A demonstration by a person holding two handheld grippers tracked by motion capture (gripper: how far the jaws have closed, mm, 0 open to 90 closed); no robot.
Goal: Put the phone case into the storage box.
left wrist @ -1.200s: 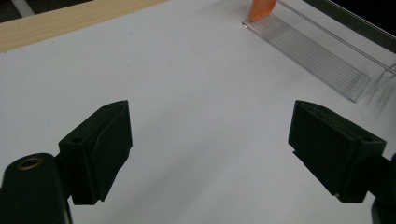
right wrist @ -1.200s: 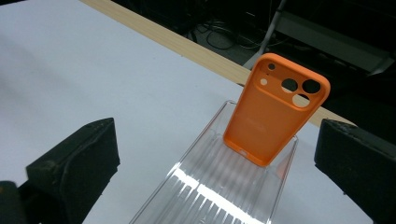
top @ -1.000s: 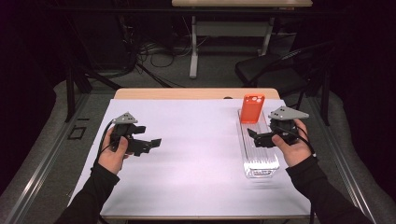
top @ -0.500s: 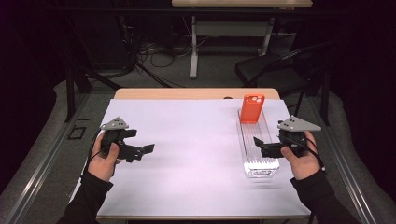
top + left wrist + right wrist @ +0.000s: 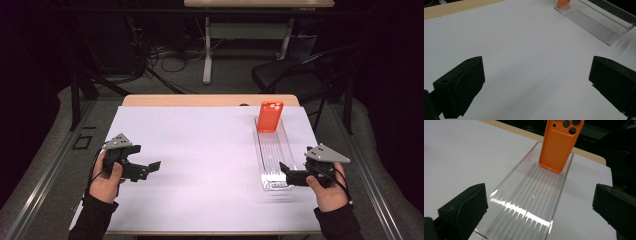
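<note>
An orange phone case (image 5: 270, 116) (image 5: 560, 142) stands upright at the far end of a clear ribbed tray (image 5: 287, 145) (image 5: 529, 202) on the right side of the white table cover (image 5: 210, 150). My right gripper (image 5: 286, 175) (image 5: 540, 187) is open at the tray's near end and points along it, with nothing gripped. My left gripper (image 5: 150, 169) (image 5: 537, 60) hovers low over bare cover at the left. Its jaws have just been opening and stand wide with nothing between them. In the left gripper view the tray (image 5: 596, 22) and the case's lower edge (image 5: 562, 2) lie far off.
The table's wooden far edge (image 5: 200, 100) shows beyond the cover. A dark chair (image 5: 295, 75) stands behind the table at right. The legs of another table (image 5: 207, 55) and loose cables (image 5: 160, 55) are on the floor farther back.
Both hands have drawn back toward the near edge. The right gripper slid from beside the tray's middle to its near end. The left gripper's jaws have spread wider.
</note>
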